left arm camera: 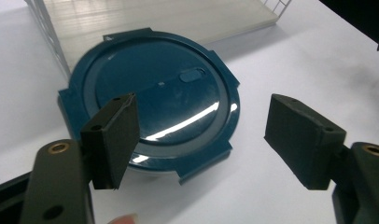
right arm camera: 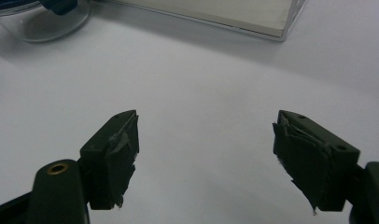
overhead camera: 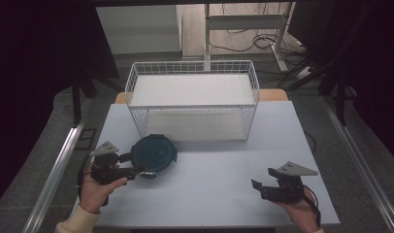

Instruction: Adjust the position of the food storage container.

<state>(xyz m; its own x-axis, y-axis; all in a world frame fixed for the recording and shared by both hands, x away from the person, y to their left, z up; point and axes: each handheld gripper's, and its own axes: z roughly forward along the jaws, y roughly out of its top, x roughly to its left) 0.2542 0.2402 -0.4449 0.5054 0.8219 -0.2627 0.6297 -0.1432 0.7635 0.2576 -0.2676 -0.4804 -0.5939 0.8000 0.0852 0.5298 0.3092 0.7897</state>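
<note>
1. The surface (overhead camera: 200, 189) carries a white wire basket (overhead camera: 192, 99) at its far side; nothing lies in the basket.
2. The round container with a dark blue lid (overhead camera: 154, 154) stands on the surface just in front of the basket's left corner, so the move, probably into the basket, is not yet done.
3. The left gripper (overhead camera: 137, 171) hovers at the lid's near edge, fingers (left arm camera: 114, 140) wide, gripping nothing.
4. The right gripper (overhead camera: 261, 188) rests well apart, fingers (right arm camera: 114, 156) apart and empty.
</note>
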